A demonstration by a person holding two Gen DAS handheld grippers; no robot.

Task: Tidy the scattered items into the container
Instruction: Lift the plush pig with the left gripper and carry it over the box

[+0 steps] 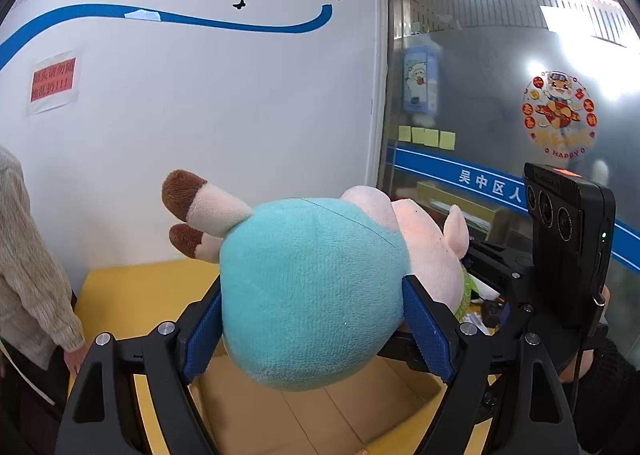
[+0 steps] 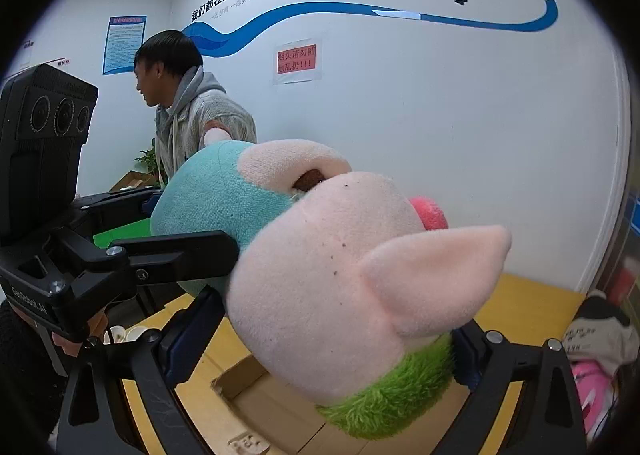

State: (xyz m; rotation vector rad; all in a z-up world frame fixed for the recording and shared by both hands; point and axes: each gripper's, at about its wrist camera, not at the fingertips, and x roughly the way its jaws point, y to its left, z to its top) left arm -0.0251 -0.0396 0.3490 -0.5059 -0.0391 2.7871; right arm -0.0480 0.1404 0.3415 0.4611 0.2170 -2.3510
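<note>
Item: plush pig [image 1: 312,291], teal body, pale pink head, brown-tipped legs, green ruff at the neck. Carried between both of my grippers, clear of the yellow tabletop [image 1: 132,287], directly above the open cardboard box [image 1: 320,415].

Left gripper [image 1: 316,327]: jaws clenched on the pig's teal body, blue pads pressed into the plush on either side. I take the widest, softest part because it squashes and gives a firm hold.

Right gripper [image 2: 340,351]: jaws clenched at the pig's neck, against the green ruff just below the head; the head bulges past my fingers. The pig's ear [image 2: 432,279] points away from the box. The second grip, as I judge it, keeps so long a toy level rather than drooping from one end.

Cardboard box, right view [image 2: 280,411]: flaps open, brown floor showing beneath the pig.

Other things: pink and white items [image 2: 596,359] to the right of the box, not yet tidied. A man in a grey hoodie [image 2: 192,111] stands beyond the box, by the white wall [image 1: 224,103].

Status, by my estimate: pig positioned for lowering into the box; release not yet made.
</note>
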